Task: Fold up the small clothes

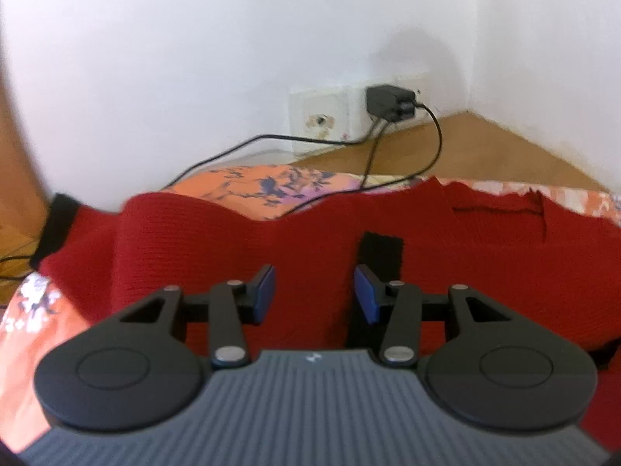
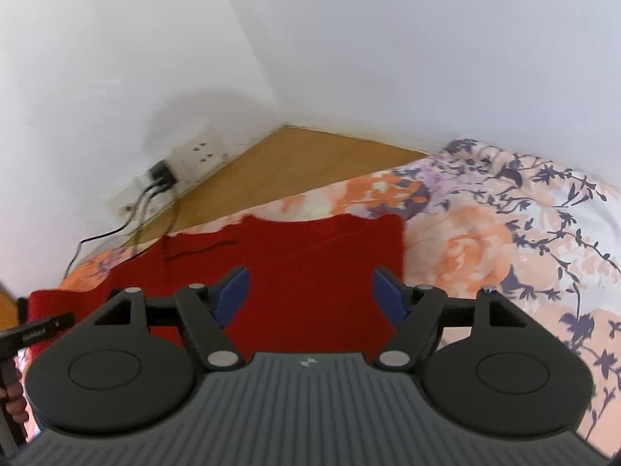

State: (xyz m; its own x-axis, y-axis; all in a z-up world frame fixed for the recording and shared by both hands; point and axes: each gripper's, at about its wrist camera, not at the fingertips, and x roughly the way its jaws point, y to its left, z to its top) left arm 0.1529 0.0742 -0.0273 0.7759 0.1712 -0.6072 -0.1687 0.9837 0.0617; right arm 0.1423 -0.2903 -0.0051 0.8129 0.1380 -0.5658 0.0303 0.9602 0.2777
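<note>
A red knitted garment (image 1: 217, 240) with black trim lies spread on a floral bedsheet (image 1: 256, 186). A black cuff (image 1: 58, 229) shows at its left end, and a black strip (image 1: 380, 252) lies just beyond my left gripper's right finger. My left gripper (image 1: 314, 291) hovers over the garment's middle, open, with nothing between its blue pads. In the right wrist view the same red garment (image 2: 310, 256) fills the centre, its right edge straight. My right gripper (image 2: 310, 291) is wide open above it, holding nothing.
The floral bedsheet (image 2: 504, 240) extends to the right of the garment. Beyond it is wooden floor (image 2: 310, 163) and a white wall with a socket plate (image 1: 318, 120), a black charger (image 1: 390, 101) and trailing cables (image 1: 240, 151). A hand with the other gripper's handle (image 2: 23, 336) shows at far left.
</note>
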